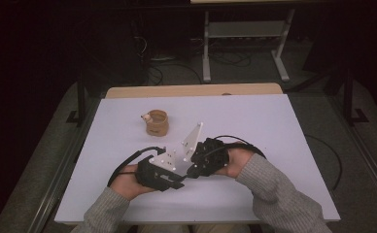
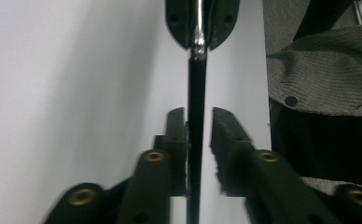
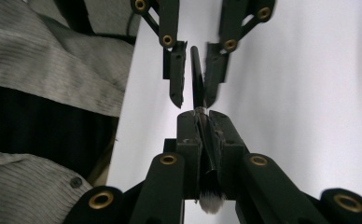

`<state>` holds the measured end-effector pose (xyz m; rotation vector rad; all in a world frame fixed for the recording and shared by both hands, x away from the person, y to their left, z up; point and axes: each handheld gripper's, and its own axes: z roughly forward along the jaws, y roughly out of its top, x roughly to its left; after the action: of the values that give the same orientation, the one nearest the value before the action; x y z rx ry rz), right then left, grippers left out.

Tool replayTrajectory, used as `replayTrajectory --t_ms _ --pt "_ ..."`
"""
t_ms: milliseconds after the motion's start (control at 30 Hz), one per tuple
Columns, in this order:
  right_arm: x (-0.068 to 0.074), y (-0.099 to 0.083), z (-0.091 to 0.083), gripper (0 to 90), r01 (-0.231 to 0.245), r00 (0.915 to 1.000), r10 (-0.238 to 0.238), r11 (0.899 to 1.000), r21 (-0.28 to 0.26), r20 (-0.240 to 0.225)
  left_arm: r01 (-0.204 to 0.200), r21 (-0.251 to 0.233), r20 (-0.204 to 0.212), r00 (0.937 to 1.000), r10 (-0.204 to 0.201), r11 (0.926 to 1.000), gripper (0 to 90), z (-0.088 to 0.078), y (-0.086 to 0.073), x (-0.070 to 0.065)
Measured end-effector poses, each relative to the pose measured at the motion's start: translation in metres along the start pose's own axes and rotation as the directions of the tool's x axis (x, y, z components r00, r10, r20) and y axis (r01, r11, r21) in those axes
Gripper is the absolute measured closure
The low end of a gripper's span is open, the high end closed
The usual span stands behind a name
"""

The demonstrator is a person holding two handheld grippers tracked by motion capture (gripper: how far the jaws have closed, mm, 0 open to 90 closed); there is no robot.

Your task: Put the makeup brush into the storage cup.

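Observation:
A brush with a thin black handle (image 2: 197, 93), a silver ferrule and white bristles (image 3: 212, 201) is held level above the white table (image 1: 274, 126). My right gripper (image 3: 201, 116) is shut on it near the ferrule, with the bristles toward its body. Facing it tip to tip, my left gripper (image 2: 198, 116) is open, one jaw on either side of the handle's free end, a gap showing on one side. In the high view both grippers (image 1: 186, 175) meet near the table's front middle.
A short tan cup (image 1: 157, 123) with a small pale item at its rim stands on the table behind the grippers, left of centre. Grey-sleeved forearms (image 1: 274, 184) come in from the front edge. A wooden strip (image 1: 191, 90) borders the far edge; metal frame legs (image 1: 206, 48) stand beyond.

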<state>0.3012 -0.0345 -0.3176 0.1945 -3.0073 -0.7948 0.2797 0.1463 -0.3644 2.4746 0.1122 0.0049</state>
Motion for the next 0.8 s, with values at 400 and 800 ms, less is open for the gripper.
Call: replayTrajectory --t_ms 400,800 --pt "-0.004 -0.040 0.000 63.4 -0.186 0.9824 0.181 0.934 -0.306 -0.044 0.050 -0.091 -0.024 0.9984 -0.052 0.9946 83.6 -0.004 -0.009 0.002" --pt "-0.007 -0.040 0.007 83.0 -0.163 0.9865 0.151 0.908 -0.387 -0.063 0.075 -0.122 -0.010 0.9970 -0.077 0.9897 80.5 -0.006 -0.010 0.003"
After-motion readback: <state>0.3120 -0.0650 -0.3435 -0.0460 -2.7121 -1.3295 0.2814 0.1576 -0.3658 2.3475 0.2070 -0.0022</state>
